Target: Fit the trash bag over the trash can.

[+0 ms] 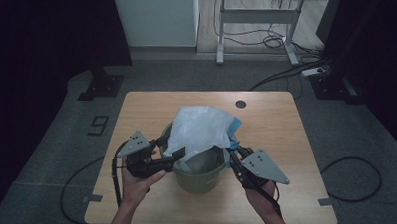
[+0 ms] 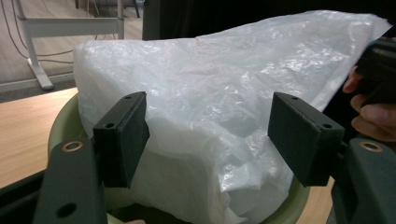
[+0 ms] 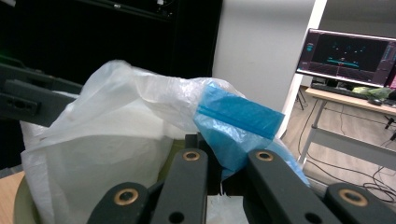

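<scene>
- Lining the bucket (image 1: pixel 199 174) with a plastic bag (image 1: pixel 198 127) is the job I judge to be in hand; the bucket stands near the front edge of the table (image 1: pixel 136 105), about midway between its left and right edges.
- At the bucket's left side, my left gripper (image 1: pixel 171 158) sits with its jaws spread wide; in the left gripper view the two pads (image 2: pixel 122 135) stand apart with the white bag (image 2: pixel 210 116) between and beyond them, gripping nothing.
- In the middle, the bag is bunched up and rises above the bucket's rim (image 2: pixel 60 126); part of it hangs inside, but its mouth isn't folded over the rim yet.
- At the bucket's right side, my right gripper (image 1: pixel 233 152) has its jaws pinched together on the bag's edge; in the right gripper view the blue strip (image 3: pixel 238 114) of the bag comes out right at the closed jaws.
- Next, I think the left gripper needs to close on the near edge of the bag, then both should pull the mouth apart and down over the rim.
- The film is thin and slippery, so I'd grip well in from the edge and pull gently, keeping the bucket from tipping.
</scene>
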`<action>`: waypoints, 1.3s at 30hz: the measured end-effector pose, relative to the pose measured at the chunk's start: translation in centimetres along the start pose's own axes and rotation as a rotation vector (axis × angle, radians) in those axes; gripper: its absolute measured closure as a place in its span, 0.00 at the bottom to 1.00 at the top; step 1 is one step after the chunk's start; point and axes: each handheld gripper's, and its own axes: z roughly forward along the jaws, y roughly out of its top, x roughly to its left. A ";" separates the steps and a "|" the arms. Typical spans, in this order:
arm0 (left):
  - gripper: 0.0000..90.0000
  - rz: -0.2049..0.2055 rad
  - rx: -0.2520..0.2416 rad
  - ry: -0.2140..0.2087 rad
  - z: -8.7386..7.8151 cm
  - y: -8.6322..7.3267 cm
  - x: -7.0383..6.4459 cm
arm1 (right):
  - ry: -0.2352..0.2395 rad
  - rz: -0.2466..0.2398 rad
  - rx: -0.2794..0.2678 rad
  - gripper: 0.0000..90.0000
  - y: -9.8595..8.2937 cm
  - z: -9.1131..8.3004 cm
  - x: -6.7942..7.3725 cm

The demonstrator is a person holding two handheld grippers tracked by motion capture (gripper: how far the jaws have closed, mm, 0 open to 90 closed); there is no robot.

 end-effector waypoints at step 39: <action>0.64 0.115 -0.084 -0.080 -0.6 1.3 -2.1 | 0.053 0.007 -0.019 0.96 2.7 2.0 1.8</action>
